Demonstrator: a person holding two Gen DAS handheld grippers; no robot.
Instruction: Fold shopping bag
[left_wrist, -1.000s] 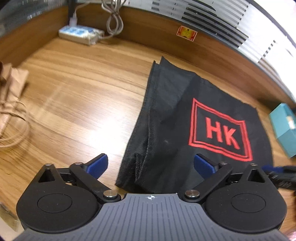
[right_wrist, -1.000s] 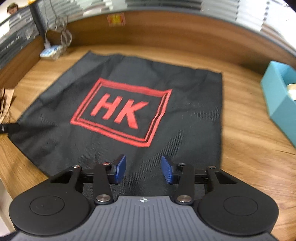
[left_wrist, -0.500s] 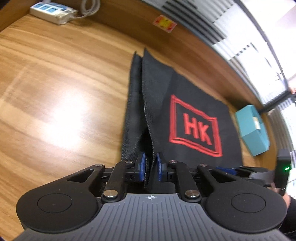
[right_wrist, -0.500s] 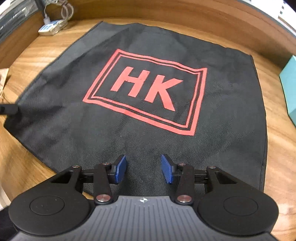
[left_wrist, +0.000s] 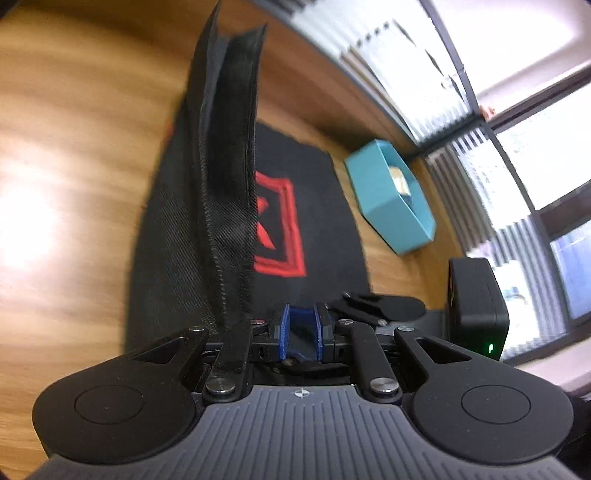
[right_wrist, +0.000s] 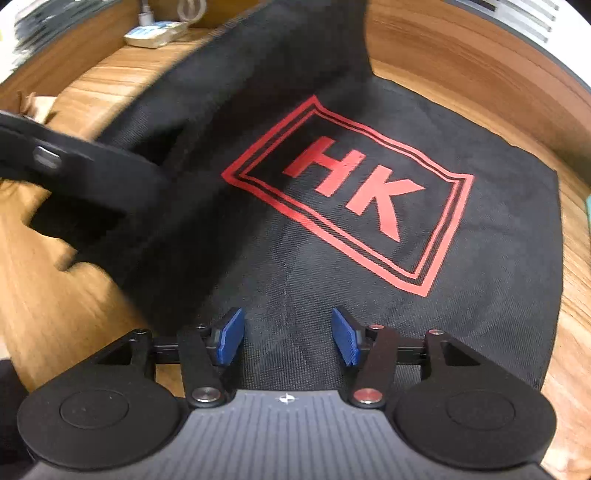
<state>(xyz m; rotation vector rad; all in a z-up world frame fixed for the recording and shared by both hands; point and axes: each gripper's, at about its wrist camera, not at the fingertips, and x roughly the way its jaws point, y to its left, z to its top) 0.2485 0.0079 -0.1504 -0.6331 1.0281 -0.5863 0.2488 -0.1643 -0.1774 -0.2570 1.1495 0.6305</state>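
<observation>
Left gripper (left_wrist: 301, 332), jaws narrow, is pinching the shopping bag's (right_wrist: 369, 258) side edge, lifting it into a standing flap beyond the jaws. Right gripper (right_wrist: 288, 336), jaws just widening and empty, is hovering over the flat panel. First fold underway, not yet laid over.

Black shopping bag (right_wrist: 369, 258) with a red framed "HK" print lies on wood, its left edge lifted upright.

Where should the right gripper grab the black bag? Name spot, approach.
Likely the near right corner of the black bag, coming low from the right: that edge lies flat on the table, while the left side stands lifted at the left gripper. The right gripper, empty, has just been opening.
</observation>
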